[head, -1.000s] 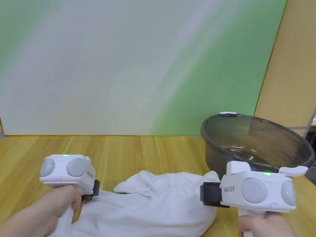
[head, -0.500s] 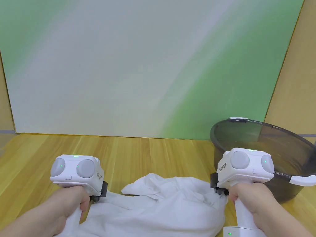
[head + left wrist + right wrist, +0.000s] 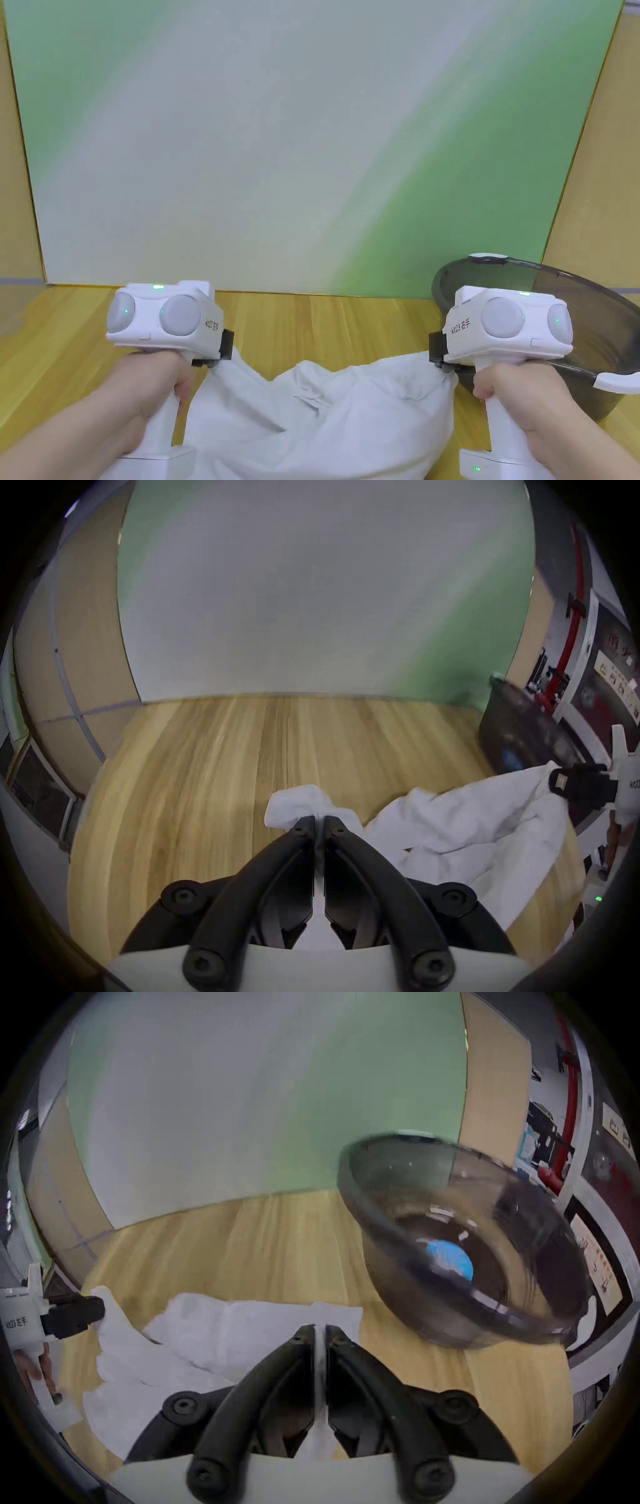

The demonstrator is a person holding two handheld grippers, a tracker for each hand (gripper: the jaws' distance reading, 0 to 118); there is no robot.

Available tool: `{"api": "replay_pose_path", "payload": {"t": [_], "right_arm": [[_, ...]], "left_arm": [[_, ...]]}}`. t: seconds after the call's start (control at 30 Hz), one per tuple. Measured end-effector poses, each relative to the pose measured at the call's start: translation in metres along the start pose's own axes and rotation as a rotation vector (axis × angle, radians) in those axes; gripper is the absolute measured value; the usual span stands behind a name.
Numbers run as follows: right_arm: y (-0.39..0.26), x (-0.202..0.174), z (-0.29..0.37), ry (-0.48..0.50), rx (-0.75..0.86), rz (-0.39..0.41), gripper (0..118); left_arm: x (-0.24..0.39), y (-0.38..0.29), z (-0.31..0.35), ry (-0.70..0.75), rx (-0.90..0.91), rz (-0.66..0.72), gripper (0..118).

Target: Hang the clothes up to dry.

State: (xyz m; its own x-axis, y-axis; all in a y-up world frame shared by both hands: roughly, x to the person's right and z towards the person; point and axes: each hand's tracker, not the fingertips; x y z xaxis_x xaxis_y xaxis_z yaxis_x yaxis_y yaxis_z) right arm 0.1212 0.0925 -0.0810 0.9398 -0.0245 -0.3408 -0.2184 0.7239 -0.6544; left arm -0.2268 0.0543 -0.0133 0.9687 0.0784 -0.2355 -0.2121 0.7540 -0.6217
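A white garment (image 3: pixel 325 419) is stretched between both grippers above the wooden table (image 3: pixel 325 319), its middle sagging. My left gripper (image 3: pixel 222 353) is shut on the garment's left edge; in the left gripper view its jaws (image 3: pixel 319 823) pinch a bunched white fold (image 3: pixel 298 804). My right gripper (image 3: pixel 437 362) is shut on the right edge; in the right gripper view cloth (image 3: pixel 242 1324) runs between the closed jaws (image 3: pixel 320 1329). Each gripper view also shows the other gripper: the right one (image 3: pixel 568 785) and the left one (image 3: pixel 83 1314), both holding cloth.
A dark see-through basin (image 3: pixel 600 325) stands at the right, just behind my right gripper, with a blue patch (image 3: pixel 450 1260) inside. A green and white panel (image 3: pixel 300 137) rises at the table's back edge. Bare wood lies ahead of the garment.
Both grippers have risen with the garment's edges, lifting the cloth from the table. A second ago the right gripper was turned sideways beside the cloth; it has since gripped the right edge.
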Motion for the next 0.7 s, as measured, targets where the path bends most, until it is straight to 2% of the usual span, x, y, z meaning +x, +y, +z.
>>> {"api": "replay_pose_path", "payload": {"t": [0.1, 0.13, 0.2, 0.23, 0.33, 0.37, 0.4, 0.43, 0.53, 0.57, 0.7], "right_arm": [[0.021, -0.015, 0.034, 0.013, 0.102, 0.051, 4], [0.031, -0.018, 0.044, 0.019, 0.141, 0.031, 4], [0.052, -0.027, 0.072, 0.018, 0.219, 0.045, 4], [0.061, -0.031, 0.083, 0.028, 0.224, 0.088, 4], [0.097, -0.035, 0.119, 0.025, 0.325, 0.113, 4], [0.108, -0.035, 0.133, 0.025, 0.367, 0.079, 4], [0.117, -0.036, 0.148, 0.033, 0.367, 0.099, 4], [0.126, -0.035, 0.161, 0.034, 0.419, 0.075, 4], [0.148, -0.040, 0.204, 0.015, 0.480, 0.107, 4], [0.155, -0.040, 0.216, 0.006, 0.506, 0.106, 4], [0.163, -0.041, 0.254, 0.003, 0.551, 0.095, 4]], "left_arm": [[-0.004, 0.032, 0.033, -0.006, 0.103, 0.033, 2], [-0.006, 0.042, 0.045, -0.010, 0.123, 0.034, 2], [-0.008, 0.064, 0.073, 0.009, 0.186, 0.000, 2], [-0.010, 0.073, 0.090, 0.023, 0.218, -0.006, 2], [-0.020, 0.104, 0.139, 0.035, 0.317, 0.027, 1], [-0.023, 0.114, 0.158, 0.032, 0.342, 0.030, 1], [-0.026, 0.123, 0.175, 0.050, 0.384, 0.032, 1], [-0.029, 0.132, 0.190, 0.067, 0.412, 0.040, 1], [-0.038, 0.157, 0.237, 0.074, 0.457, 0.020, 1], [-0.042, 0.162, 0.252, 0.104, 0.508, 0.039, 1], [-0.052, 0.173, 0.289, 0.112, 0.531, 0.027, 1]]}}
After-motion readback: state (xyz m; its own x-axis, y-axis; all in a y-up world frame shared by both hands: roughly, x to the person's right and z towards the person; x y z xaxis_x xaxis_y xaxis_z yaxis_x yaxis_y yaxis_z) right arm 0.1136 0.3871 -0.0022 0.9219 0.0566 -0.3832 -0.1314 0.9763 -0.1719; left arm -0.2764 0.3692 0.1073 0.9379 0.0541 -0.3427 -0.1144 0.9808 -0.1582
